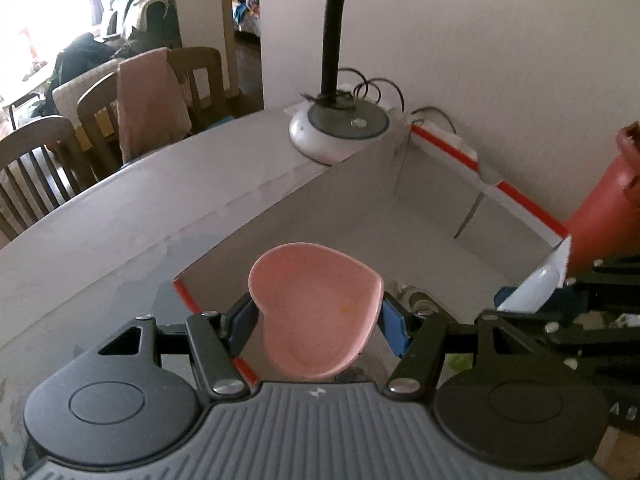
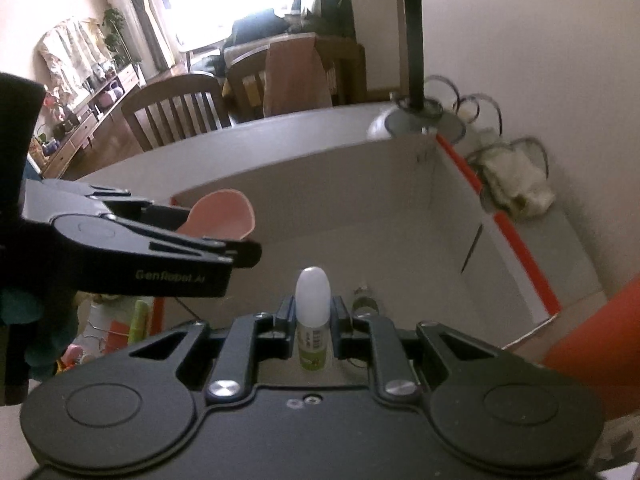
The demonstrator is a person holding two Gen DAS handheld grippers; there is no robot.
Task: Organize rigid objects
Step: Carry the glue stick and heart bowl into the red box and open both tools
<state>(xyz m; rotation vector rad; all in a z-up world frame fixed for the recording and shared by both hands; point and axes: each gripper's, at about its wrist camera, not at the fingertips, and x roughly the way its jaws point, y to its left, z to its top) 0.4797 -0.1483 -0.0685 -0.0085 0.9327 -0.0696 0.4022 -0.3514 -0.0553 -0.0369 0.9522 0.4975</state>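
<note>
Over the white cardboard box (image 1: 432, 216), left claw (image 1: 316, 320) gripping glossy heart-shaped dish (image 1: 316, 312), right claw (image 2: 314, 324) round-capped bottle (image 2: 313, 312).

Left claw (image 1: 316, 320) clamped on a pink heart dish (image 1: 316, 312), blue pads (image 1: 394, 330) pressing its two sides, point of the heart toward the camera. Beyond and beneath the dish, an open white box (image 1: 400, 200) with red edge trim, its inside bare close ahead. Just past the right pad, low in the box, a small item too blurred to name. Farther ahead, beyond the box's far corner, a lamp base (image 1: 340, 128) with black gooseneck and coiled cord. Off to the right, part of the other claw (image 1: 532, 288) gripping a white-capped bottle (image 1: 536, 284), an orange cylinder (image 1: 608, 216) behind it. Far left, past the table (image 1: 120, 220) edge, wooden chairs (image 1: 44, 160).
</note>
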